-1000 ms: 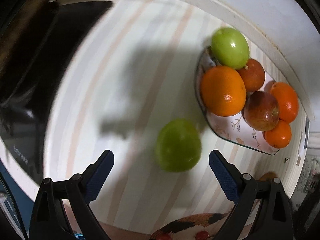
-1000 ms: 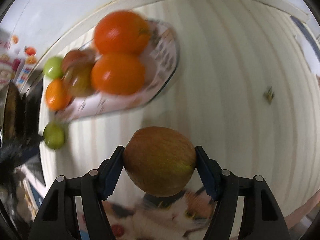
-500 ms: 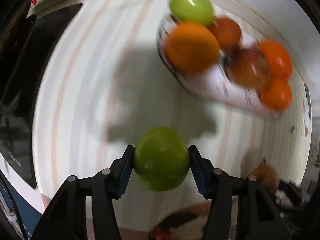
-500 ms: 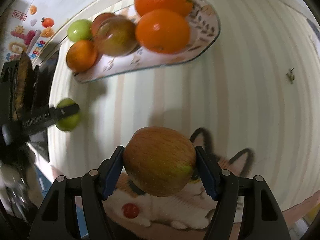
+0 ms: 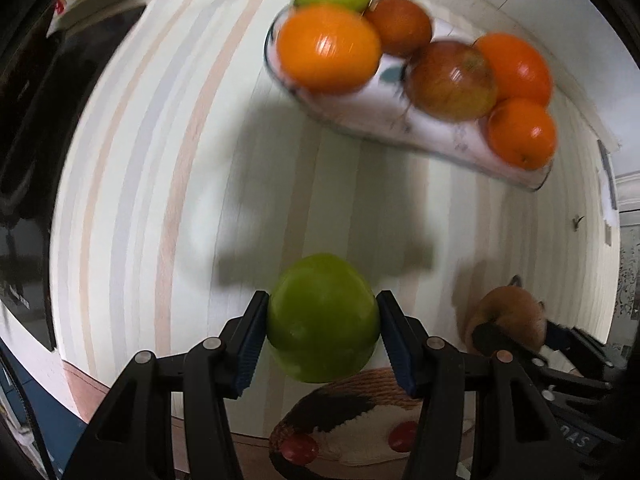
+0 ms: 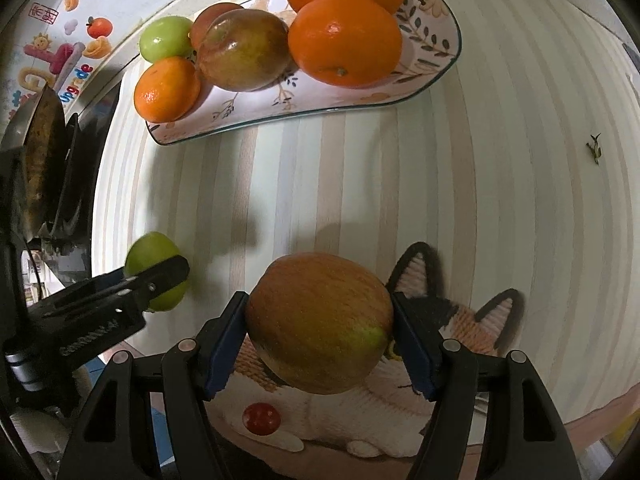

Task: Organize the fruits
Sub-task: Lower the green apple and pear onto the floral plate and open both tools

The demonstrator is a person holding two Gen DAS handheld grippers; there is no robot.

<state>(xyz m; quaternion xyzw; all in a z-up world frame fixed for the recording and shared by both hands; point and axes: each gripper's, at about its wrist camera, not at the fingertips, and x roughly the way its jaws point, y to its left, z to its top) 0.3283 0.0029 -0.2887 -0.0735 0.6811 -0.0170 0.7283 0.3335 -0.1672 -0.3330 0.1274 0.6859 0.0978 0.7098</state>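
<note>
Now green apple (image 5: 322,317) clamped between left gripper (image 5: 322,336) pads

a green apple (image 5: 322,318), a red-brown apple (image 6: 320,322), orange oranges (image 6: 344,38) on a leaf-patterned white plate (image 6: 432,60), pastel-striped tablecloth (image 6: 500,184)
</note>
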